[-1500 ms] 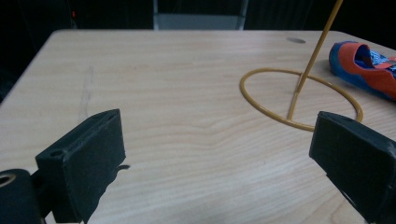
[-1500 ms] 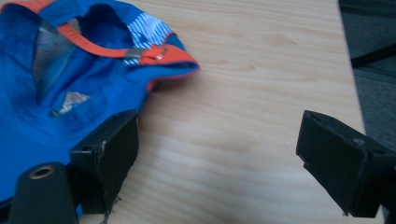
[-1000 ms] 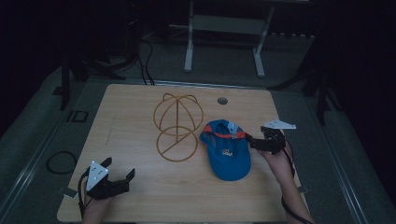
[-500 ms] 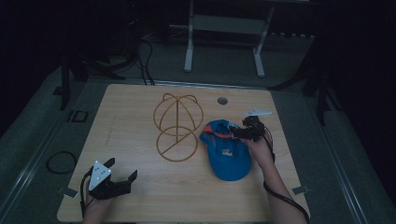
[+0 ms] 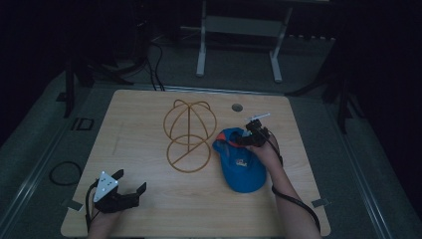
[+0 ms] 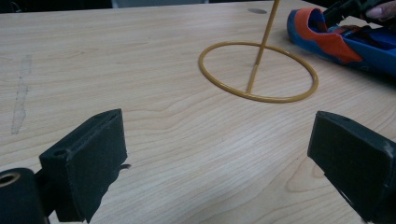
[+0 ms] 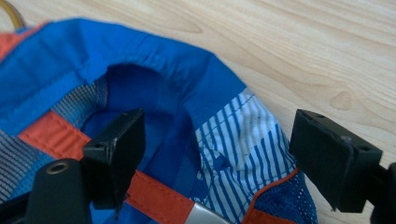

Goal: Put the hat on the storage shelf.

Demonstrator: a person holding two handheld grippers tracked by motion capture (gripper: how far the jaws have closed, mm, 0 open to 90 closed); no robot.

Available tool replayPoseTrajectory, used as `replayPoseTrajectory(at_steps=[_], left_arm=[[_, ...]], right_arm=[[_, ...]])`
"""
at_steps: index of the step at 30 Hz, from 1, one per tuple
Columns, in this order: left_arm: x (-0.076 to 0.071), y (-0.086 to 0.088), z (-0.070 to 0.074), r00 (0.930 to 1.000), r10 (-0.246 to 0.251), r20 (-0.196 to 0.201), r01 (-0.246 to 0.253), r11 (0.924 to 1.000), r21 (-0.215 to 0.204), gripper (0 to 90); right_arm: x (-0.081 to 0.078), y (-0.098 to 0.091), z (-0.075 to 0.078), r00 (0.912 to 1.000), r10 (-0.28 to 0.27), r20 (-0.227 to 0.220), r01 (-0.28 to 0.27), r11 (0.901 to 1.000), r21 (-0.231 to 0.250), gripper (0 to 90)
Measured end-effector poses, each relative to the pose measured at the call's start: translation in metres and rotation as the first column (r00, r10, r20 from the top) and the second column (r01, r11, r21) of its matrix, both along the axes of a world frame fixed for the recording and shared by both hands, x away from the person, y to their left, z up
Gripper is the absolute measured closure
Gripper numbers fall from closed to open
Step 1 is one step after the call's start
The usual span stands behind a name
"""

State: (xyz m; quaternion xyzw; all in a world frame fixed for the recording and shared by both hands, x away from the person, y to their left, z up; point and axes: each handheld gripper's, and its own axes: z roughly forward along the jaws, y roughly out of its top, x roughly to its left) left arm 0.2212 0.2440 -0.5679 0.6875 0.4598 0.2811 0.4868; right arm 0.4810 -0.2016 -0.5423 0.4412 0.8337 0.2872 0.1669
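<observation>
A blue cap with orange trim lies right of centre on the wooden table, its opening facing up. My right gripper is over the cap's far end. In the right gripper view it stands open astride the cap's rim, one jaw inside the hollow, the other outside over the wood. A gold wire hat stand is just left of the cap. My left gripper rests open near the front left; ahead of it lie the stand's ring and the cap.
A small round hole sits in the tabletop behind the cap. A cable loop lies on the floor at the left. A metal frame stands beyond the table's far edge.
My right gripper has moved left from beside the cap onto its far end, and now straddles the rim. The left gripper has stayed put.
</observation>
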Motion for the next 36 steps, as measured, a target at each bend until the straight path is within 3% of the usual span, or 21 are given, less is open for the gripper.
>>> replayPoseTrajectory(at_steps=[3, 6, 9, 13, 20, 23, 27, 36], left_arm=[[0.000, 0.001, 0.000, 1.0000, -0.001, -0.001, 0.001, 1.0000, -0.002, 4.9], [0.000, 0.001, 0.000, 1.0000, -0.001, 0.001, 0.001, 1.0000, -0.003, 4.9], [0.000, 0.001, 0.000, 1.0000, 0.003, 0.003, -0.003, 1.0000, -0.001, 4.9], [0.000, 0.000, 0.000, 1.0000, -0.002, -0.003, 0.002, 1.0000, -0.002, 4.8], [0.000, 0.000, 0.000, 1.0000, 0.009, -0.001, -0.009, 1.0000, 0.000, 5.5], [0.000, 0.000, 0.000, 1.0000, 0.007, -0.001, -0.007, 1.0000, -0.002, 5.5], [0.000, 0.000, 0.000, 1.0000, 0.004, -0.004, -0.004, 1.0000, 0.000, 5.5], [0.000, 0.000, 0.000, 1.0000, 0.007, -0.006, -0.007, 1.0000, 0.000, 5.5]], right_arm=[[-0.001, 0.003, -0.003, 0.9996, 0.027, 0.010, -0.027, 0.9986, -0.045, 24.1], [0.000, 0.004, -0.007, 0.9987, 0.051, -0.011, -0.051, 0.9969, -0.060, 31.9], [0.001, 0.003, -0.006, 0.9975, 0.062, -0.033, -0.063, 0.9974, -0.036, 39.1], [-0.001, 0.004, -0.004, 0.9968, 0.074, -0.033, -0.075, 0.9964, -0.039, 59.1], [-0.007, 0.009, -0.004, 0.9936, 0.112, -0.006, -0.113, 0.9915, -0.065, 82.0], [-0.009, 0.013, -0.004, 0.9943, 0.106, 0.004, -0.105, 0.9908, -0.085, 85.7], [-0.011, 0.013, -0.004, 0.9960, 0.089, 0.009, -0.088, 0.9933, -0.075, 86.3], [-0.020, 0.000, 0.017, 0.9965, 0.063, 0.055, -0.063, 0.9980, -0.002, 87.6]])
